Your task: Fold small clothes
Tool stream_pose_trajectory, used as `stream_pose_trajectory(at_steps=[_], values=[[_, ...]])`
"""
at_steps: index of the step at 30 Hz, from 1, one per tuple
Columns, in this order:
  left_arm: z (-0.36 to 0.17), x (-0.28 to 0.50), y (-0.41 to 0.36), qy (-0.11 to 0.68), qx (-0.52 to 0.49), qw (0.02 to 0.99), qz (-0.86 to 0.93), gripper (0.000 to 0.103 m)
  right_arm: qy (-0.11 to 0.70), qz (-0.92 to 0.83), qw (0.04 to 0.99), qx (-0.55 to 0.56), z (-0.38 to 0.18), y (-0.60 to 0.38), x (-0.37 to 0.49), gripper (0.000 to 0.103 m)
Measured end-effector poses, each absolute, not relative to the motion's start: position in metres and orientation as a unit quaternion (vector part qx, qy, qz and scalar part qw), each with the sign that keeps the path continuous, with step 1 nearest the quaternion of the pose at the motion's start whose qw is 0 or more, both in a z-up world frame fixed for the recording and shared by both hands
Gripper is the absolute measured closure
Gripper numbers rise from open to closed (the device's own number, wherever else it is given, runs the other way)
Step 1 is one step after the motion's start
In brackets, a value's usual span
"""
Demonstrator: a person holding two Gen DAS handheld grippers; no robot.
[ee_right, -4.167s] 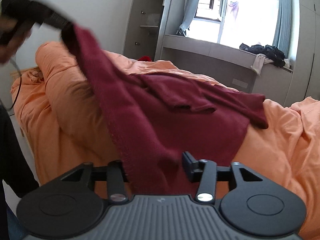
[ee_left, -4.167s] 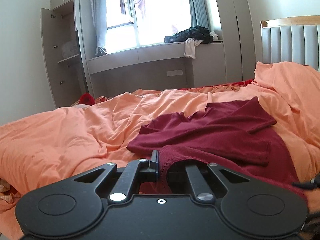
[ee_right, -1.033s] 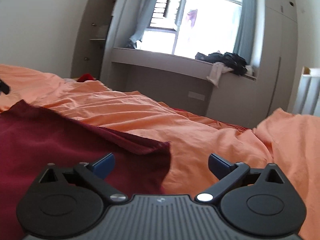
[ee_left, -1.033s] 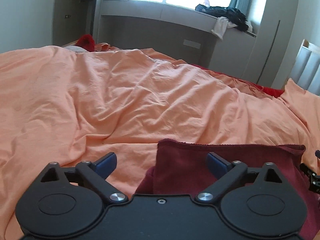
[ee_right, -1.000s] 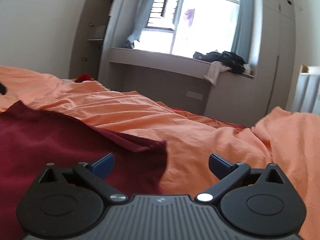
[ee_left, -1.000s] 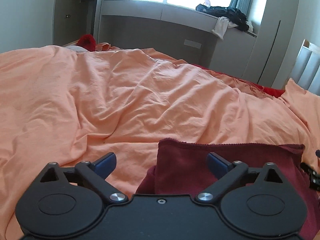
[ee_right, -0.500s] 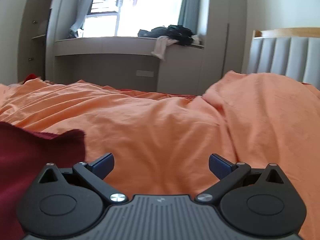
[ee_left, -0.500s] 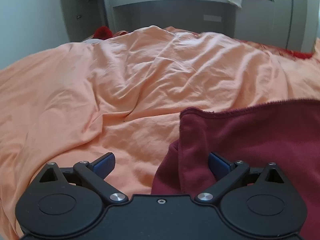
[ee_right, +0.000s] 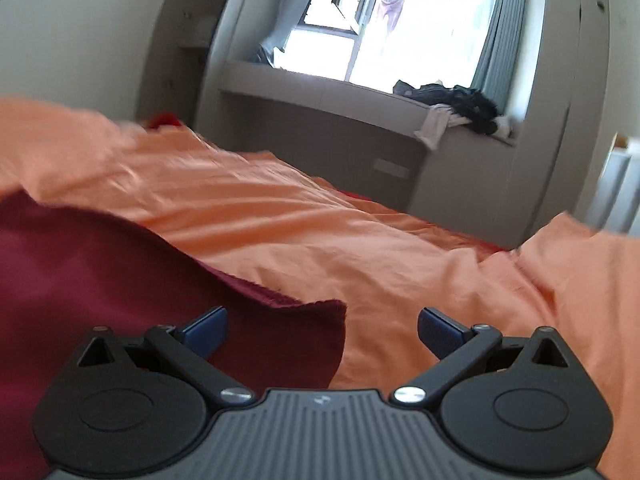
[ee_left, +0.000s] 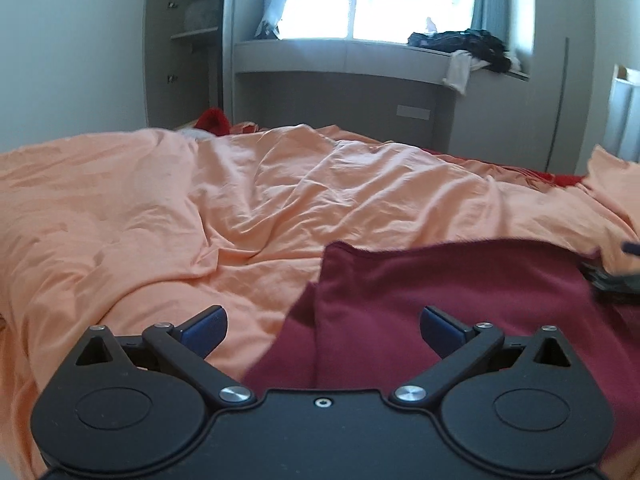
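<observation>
A dark red knit garment lies folded flat on the orange duvet. My left gripper is open and empty, its jaws wide apart just above the garment's left edge. My right gripper is open and empty over the garment's right corner; the garment fills the lower left of the right wrist view. A blurred black piece of the right gripper shows at the right edge of the left wrist view.
The orange duvet covers the whole bed and rises in a hump at right. A grey window bench with a heap of dark clothes stands behind the bed. A red item lies at the far bedside.
Both grippers have let go of the garment since 4.2 s ago and it now lies folded. In the last half second the right gripper swung back left over the garment's corner; the left view tilted upward.
</observation>
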State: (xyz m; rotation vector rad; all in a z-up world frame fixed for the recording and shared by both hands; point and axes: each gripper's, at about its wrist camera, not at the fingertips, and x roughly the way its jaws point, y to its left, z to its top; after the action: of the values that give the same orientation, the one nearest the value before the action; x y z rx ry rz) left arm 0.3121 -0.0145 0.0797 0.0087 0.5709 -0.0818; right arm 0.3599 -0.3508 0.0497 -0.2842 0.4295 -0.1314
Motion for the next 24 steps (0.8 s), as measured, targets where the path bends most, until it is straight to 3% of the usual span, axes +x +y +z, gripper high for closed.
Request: stream_pose_trajectory(at_steps=[6,17,24], values=[[0.081,0.265,-0.022,0.268,0.018,0.962,-0.044,0.001,0.194,-0.160,0.962,-0.108,0.057,-0.364,0.346,0.000],[0.076,0.218,-0.011,0.249,-0.035,0.967,-0.046,0.000,0.119,-0.070,0.988,-0.067,0.095,-0.326,0.245,0.000],[0.055,0.198,0.005,0.268,-0.099,0.957,-0.050,0.001,0.102,-0.015,0.994,-0.023,0.078,-0.280,0.204,0.000]])
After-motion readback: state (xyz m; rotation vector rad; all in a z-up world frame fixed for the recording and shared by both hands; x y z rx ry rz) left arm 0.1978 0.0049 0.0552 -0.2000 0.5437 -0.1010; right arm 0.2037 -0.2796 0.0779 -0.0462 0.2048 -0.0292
